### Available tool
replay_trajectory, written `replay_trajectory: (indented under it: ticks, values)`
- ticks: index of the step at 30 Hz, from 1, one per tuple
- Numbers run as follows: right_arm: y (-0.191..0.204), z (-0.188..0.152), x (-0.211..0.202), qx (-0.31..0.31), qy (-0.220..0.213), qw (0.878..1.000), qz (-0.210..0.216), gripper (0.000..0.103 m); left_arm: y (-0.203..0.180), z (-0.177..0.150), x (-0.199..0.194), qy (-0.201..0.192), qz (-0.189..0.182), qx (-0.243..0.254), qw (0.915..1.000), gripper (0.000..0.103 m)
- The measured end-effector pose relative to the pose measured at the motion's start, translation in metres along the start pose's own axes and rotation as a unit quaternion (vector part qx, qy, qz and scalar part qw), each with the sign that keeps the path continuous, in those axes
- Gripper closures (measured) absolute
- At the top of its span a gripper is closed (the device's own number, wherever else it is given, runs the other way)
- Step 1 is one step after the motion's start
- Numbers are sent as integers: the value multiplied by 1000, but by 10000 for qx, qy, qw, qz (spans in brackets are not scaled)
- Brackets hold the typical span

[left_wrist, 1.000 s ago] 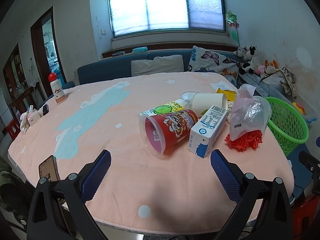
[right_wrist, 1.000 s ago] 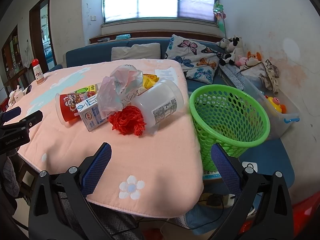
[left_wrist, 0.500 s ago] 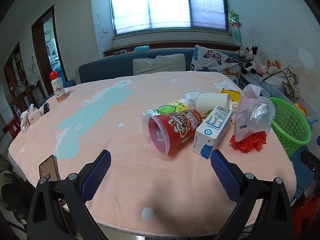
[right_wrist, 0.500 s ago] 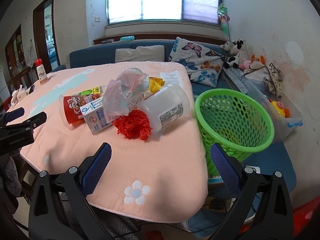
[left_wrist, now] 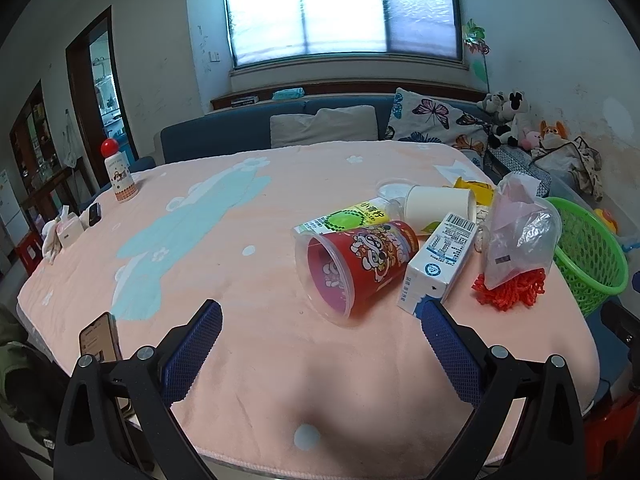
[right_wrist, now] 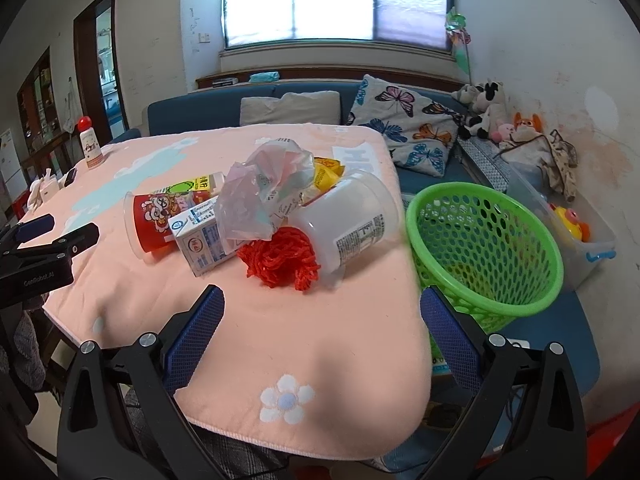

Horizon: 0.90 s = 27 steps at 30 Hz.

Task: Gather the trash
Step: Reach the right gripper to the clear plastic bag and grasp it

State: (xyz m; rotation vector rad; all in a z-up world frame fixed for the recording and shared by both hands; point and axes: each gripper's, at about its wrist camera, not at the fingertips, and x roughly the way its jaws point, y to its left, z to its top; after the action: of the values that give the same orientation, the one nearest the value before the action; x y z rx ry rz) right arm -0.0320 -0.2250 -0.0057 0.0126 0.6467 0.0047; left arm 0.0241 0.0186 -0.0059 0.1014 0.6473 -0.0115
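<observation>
A: Both grippers are hovering over the near edge of the pink-covered table, and nothing is being held. The left gripper is sitting with its blue pads spread wide, empty.

B: Same story on the other side: the right gripper is hanging with its jaws fully apart over the near right corner of the table.

A: The trash is lying in a heap toward the right side of the table. A red printed cup is lying on its side, mouth facing near-left, and a white and blue milk carton is resting just beside it on the right, touching it.

B: Behind the cup, a green and yellow labelled carton is lying flat, and a white paper cup is tipped over next to it.

A: From the right wrist view, a crumpled clear plastic bag is sitting on top of the pile, with a red mesh net bunched in front of it and a white plastic jar lying on its side against the net.

B: The green basket is standing just off the right edge of the table, beside the jar.

A: Far left on the table, a red-capped bottle is standing upright, well apart from the heap.
</observation>
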Motion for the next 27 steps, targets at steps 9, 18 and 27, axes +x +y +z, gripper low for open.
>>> replay_trajectory:
  ticks: [9,18,27]
  values:
    - [7,12,8,-65,-52,9998,152,9,3,3,4,24,-5,-4,10000,6]
    - [20,35,21,-197,-121,9991,363,14,6,9,10,10,11,-4,10000,6]
    - [37,59,52,-391,-34,9978,535,22,17,13,17,47,41,-26,10000,6]
